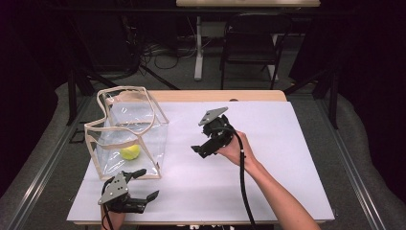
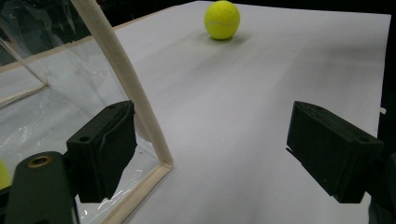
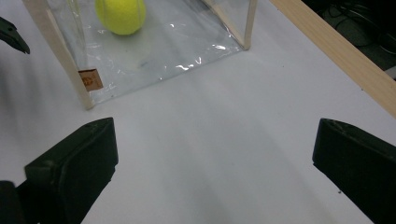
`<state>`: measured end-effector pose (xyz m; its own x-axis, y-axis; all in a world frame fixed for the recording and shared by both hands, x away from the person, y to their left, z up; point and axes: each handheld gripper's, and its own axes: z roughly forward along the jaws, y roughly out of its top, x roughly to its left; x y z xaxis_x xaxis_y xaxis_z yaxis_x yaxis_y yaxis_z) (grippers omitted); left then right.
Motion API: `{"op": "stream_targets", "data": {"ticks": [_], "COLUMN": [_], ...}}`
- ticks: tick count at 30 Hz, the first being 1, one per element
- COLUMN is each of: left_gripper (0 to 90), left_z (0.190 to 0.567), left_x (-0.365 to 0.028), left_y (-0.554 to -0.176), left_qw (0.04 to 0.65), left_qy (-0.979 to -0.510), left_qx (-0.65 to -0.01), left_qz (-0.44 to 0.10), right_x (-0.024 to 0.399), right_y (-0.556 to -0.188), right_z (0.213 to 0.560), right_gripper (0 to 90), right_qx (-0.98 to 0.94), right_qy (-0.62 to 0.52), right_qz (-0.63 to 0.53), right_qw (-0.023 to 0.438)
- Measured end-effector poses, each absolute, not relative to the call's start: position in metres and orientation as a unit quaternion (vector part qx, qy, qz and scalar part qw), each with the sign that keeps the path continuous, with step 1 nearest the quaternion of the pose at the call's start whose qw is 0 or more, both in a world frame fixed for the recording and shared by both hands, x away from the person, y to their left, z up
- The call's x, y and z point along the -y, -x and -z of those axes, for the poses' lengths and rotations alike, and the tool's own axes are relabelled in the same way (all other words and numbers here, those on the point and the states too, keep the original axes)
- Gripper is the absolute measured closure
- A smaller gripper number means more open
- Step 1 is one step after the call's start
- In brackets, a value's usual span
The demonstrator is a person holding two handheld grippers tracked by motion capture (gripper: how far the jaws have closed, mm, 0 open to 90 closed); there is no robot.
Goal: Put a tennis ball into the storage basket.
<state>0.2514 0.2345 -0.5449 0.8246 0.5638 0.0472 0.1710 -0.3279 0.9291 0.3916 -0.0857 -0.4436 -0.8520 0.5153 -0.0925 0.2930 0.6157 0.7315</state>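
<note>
While the white worktop point(image 1: 287, 182) takes up most of the high view, the clear bag point(image 1: 143, 125) with beige trim stands upright on its left part, mouth open at the top. The left gripper point(image 1: 149, 183) lies low at the near left corner of the worktop, just in front of the bag. Its jaws are spread wide, and one sits right beside the bag's near bottom corner; whether it touches the plastic cannot be told. The right gripper point(image 3: 214, 135) is held in a hand point(image 1: 235, 152) above the middle of the worktop, well apart from the bag and pointed toward it. Its jaws are also spread wide, with nothing between them. A yellow tennis ball point(image 1: 130, 152) rests on the bag's floor, near the front wall. In the left gripper view, a second tennis ball point(image 2: 222, 18) sits on the bare worktop outside the bag, far beyond the jaws. A small brown label point(image 3: 90, 80) hangs at the bag's lower corner trim.
</note>
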Motion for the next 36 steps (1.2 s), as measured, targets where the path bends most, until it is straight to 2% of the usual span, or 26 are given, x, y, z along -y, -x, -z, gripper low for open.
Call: {"op": "stream_targets", "data": {"ticks": [36], "left_gripper": [15.8], "left_z": [0.546], "left_x": [-0.235], "left_y": [-0.251], "left_qw": [0.531], "left_qy": [-0.794], "left_qx": [-0.233], "left_qz": [-0.184], "right_x": [0.134], "right_y": [-0.365], "right_z": [0.472], "right_gripper": [0.3], "right_qx": [-0.872], "right_qy": [-0.26], "right_qz": [-0.383], "right_qw": [0.162]}}
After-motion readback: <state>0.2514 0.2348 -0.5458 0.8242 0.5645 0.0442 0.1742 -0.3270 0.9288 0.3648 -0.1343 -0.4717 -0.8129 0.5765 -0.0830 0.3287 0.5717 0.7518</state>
